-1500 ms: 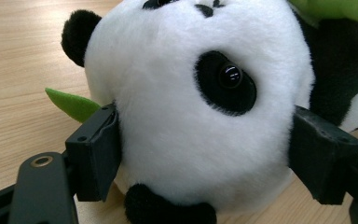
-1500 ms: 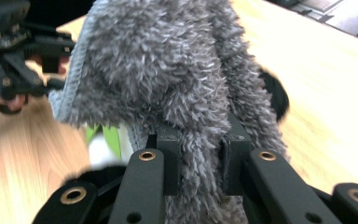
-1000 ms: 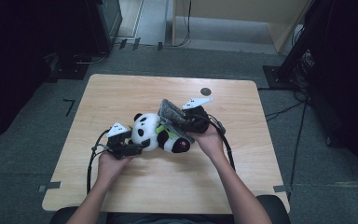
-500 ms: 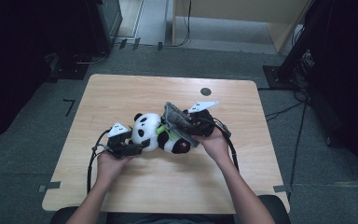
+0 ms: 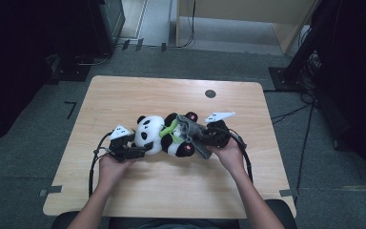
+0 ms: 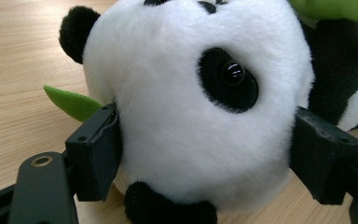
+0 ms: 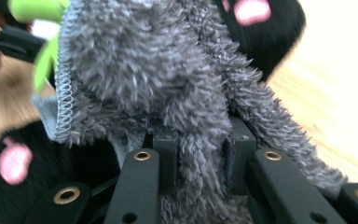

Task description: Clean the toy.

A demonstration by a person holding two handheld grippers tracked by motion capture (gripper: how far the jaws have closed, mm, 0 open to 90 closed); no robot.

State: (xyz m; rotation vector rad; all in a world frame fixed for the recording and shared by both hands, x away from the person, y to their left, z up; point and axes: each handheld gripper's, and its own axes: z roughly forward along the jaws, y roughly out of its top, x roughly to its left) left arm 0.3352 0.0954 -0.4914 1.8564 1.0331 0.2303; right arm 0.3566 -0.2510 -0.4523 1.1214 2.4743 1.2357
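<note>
- Plush panda (image 5: 164, 136) lying on its side near the middle of the wooden table (image 5: 124, 95), head toward the left, black feet with pink pads toward the right.
- Left gripper (image 5: 132, 151) low on the table at the head end, jaws just been closing in, head sitting between them.
- From the left gripper view: panda's white head (image 6: 191, 107) squeezed between the two black pads (image 6: 95, 149), fur bulging past both sides — a grip on the head.
- Green felt leaf (image 6: 72, 102) poking out behind the left pad, flat against the tabletop.
- More green at the panda's chest, seen from above, just beside the grey cloth (image 5: 193, 136).
- Right gripper (image 5: 208, 138) at the body end, clamped tight on that grey cloth.
- Right gripper view: fuzzy grey fabric (image 7: 168, 93) bunched and pinched between the narrow jaws, stitched edge running down the left side, draped over the panda's black legs.
- Pink foot pads (image 7: 14, 163) showing on either side of the cloth, slightly blurred.
- Small dark round mark (image 5: 210, 93) on the table's far side, well apart from the toy.
</note>
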